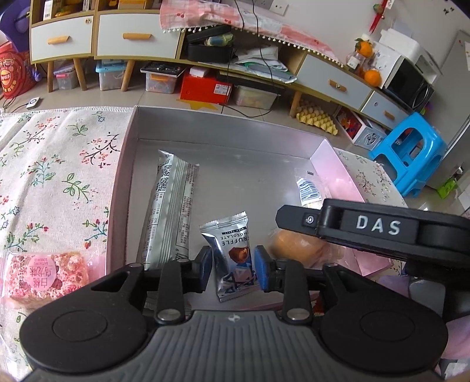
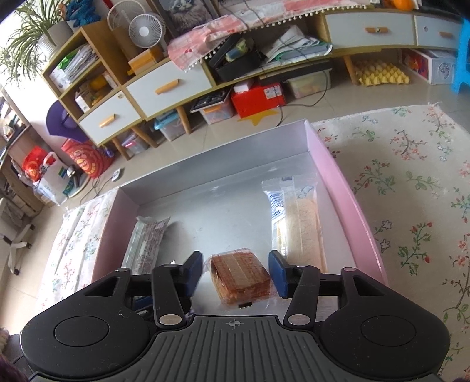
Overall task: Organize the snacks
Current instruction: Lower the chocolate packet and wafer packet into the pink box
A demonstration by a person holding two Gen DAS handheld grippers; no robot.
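Straddling the silver truffle-chocolate packet (image 1: 233,252), its long axis running near-to-far, the left gripper (image 1: 233,269) hung open; the right gripper (image 2: 236,273) gaped around the brown wrapped cake (image 2: 239,274).

"What kind of place is this?"

"A home. See the long cabinet (image 2: 164,88) with drawers, the little fan (image 2: 146,31), the cat picture (image 2: 183,13), the blue stool (image 1: 411,152), and the flowery cloth (image 1: 55,164) on the table."

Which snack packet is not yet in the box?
The pink crispy-bar packet, lying on the floral tablecloth left of the box; the other packets all sit inside it.
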